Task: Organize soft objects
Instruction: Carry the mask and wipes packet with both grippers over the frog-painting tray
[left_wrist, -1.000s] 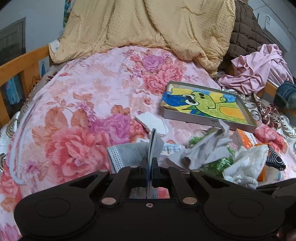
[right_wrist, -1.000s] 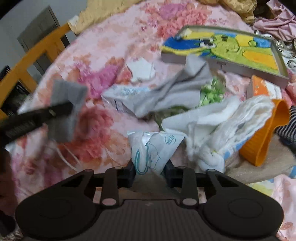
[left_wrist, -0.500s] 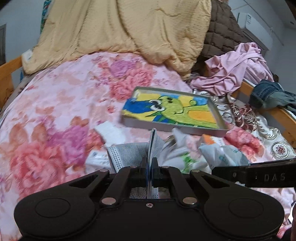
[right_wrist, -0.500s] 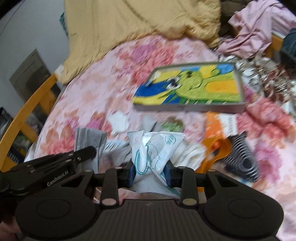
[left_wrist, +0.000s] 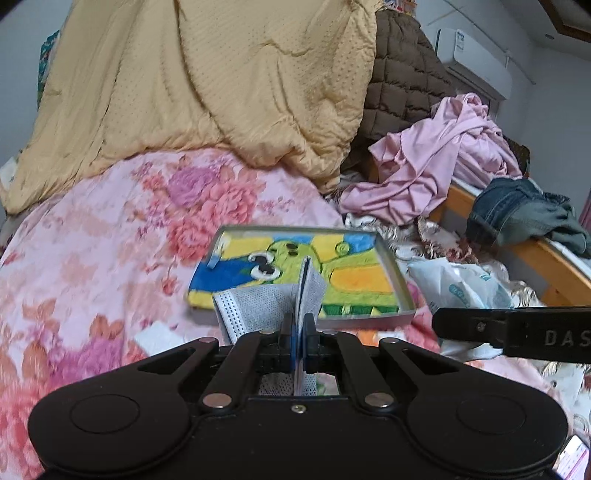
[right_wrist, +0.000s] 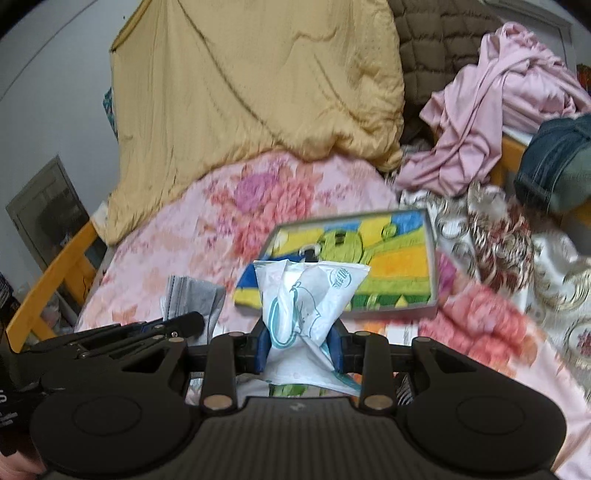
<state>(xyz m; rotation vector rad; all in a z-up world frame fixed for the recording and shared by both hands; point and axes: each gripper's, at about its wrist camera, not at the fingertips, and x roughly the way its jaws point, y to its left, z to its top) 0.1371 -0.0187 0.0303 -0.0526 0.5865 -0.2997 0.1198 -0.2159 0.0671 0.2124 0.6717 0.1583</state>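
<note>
Covering the bed, a floral sheet (left_wrist: 92, 258) meets a yellow quilt (left_wrist: 207, 85).

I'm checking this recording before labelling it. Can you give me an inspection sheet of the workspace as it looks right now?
Surface: pink floral bedspread on a wooden-framed bed.
Job's things: grey face mask; white printed packet; shallow tray with a cartoon picture.
Clutter: pink garment, jeans, beige quilt, brown quilted jacket.
Grippers: left hand-held gripper shut on the mask; right hand-held gripper shut on the packet.
Cables: nothing seen.
Surroundings: grey wall, air conditioner.
</note>
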